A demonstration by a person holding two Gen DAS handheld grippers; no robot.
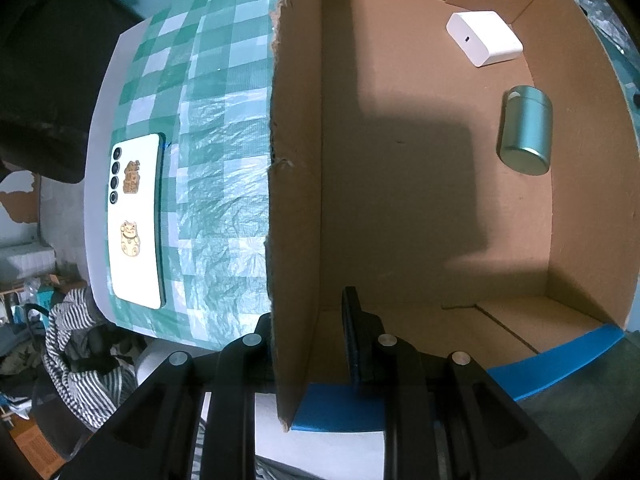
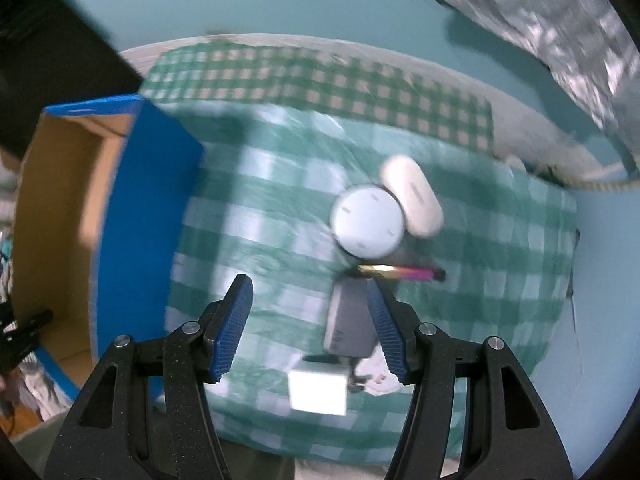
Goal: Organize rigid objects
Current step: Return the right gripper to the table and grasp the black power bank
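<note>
Left claw (image 1: 310, 344) clamps brown cardboard box wall (image 1: 296, 200); right claw (image 2: 310, 320) open, empty, above green-checked surface (image 2: 280, 208).

Green checked tablecloth (image 1: 216, 128), striped cloth (image 1: 80, 344) heaped beside the table, crinkled silver sheet (image 2: 560, 28)

Both grippers: black plastic frames w/ silver screws; right gripper (image 2: 308, 308) has ribbed blue pads.

1 box (image 1: 400, 200), 1 phone (image 1: 136, 220), 1 tin (image 1: 526, 132), 2 chargers (image 1: 484, 38) (image 2: 318, 394).
</note>
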